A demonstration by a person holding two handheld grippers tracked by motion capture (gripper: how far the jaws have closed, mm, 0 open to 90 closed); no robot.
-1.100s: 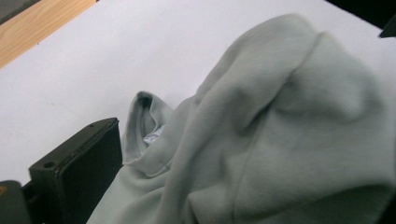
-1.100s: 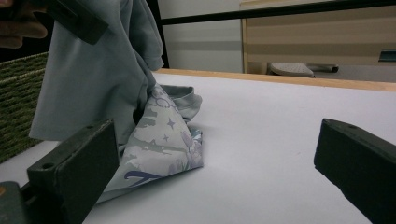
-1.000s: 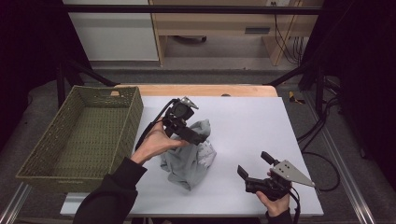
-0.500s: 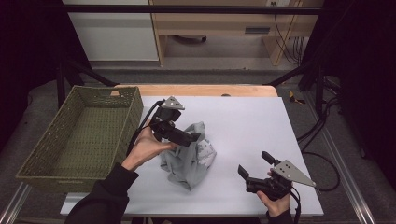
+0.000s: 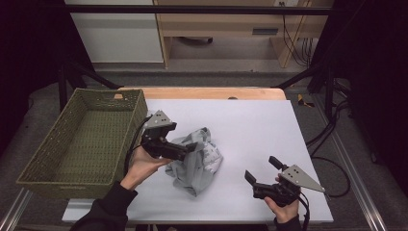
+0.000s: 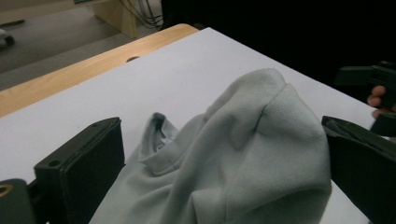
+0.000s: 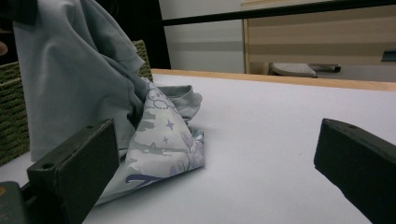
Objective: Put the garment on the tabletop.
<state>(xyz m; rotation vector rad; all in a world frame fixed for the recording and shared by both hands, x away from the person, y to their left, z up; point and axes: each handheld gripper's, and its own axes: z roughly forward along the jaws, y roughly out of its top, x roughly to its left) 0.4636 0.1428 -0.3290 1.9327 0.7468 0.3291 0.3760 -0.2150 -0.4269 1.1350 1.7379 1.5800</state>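
Grey garment [image 5: 195, 161] lies crumpled mid-table [image 5: 250, 125] beside our empty basket [image 5: 82, 139], our left tool [image 5: 185, 150] spread wide around a raised fold, right tool [image 5: 262, 171] spread idle, so basketing seems left.

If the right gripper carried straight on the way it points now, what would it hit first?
Probably the grey garment: the right gripper, open, aims across bare table toward it. Its exact line is uncertain.
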